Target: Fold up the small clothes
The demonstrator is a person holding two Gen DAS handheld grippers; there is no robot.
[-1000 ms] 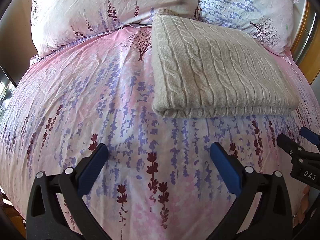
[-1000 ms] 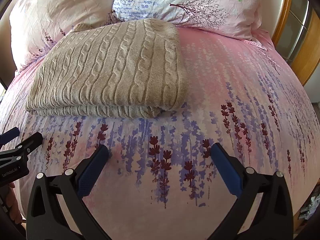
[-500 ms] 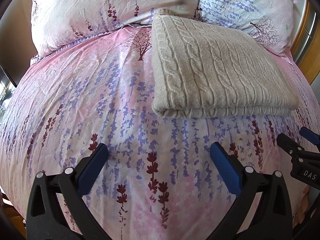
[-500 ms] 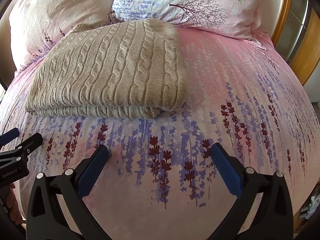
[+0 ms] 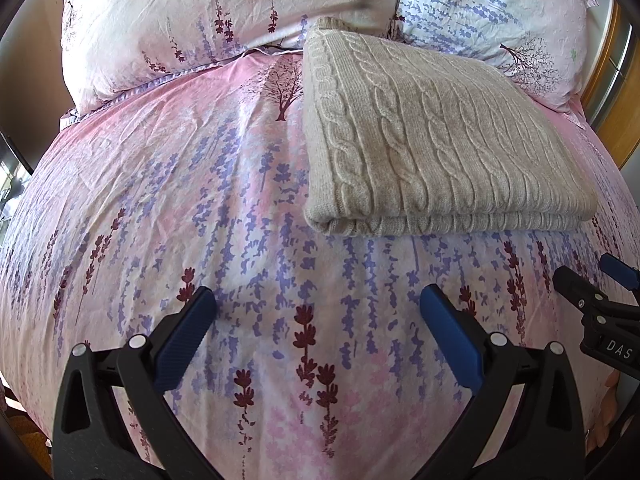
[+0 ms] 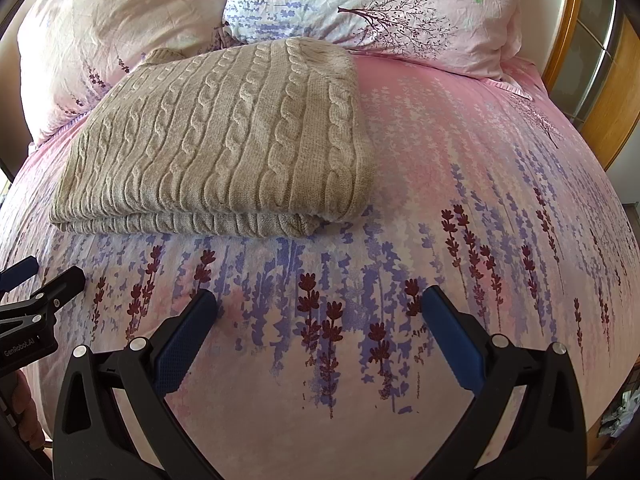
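Observation:
A beige cable-knit sweater (image 5: 432,140) lies folded into a neat rectangle on the floral bed cover, just below the pillows; the right wrist view shows the same sweater (image 6: 224,140) at upper left. My left gripper (image 5: 318,304) hovers open over bare cover, short of the sweater's near fold and to its left. My right gripper (image 6: 318,304) is open too, nothing between its blue pads, short of the sweater's near right corner. Each view catches the other gripper at its side edge: the right gripper (image 5: 596,280) and the left gripper (image 6: 40,276).
Two floral pillows (image 5: 208,20) (image 6: 380,8) lean against the head of the bed. A wooden frame with glass panes (image 6: 588,64) rises on the right. The pink and lavender bed cover (image 5: 160,200) spreads wide to the left and front.

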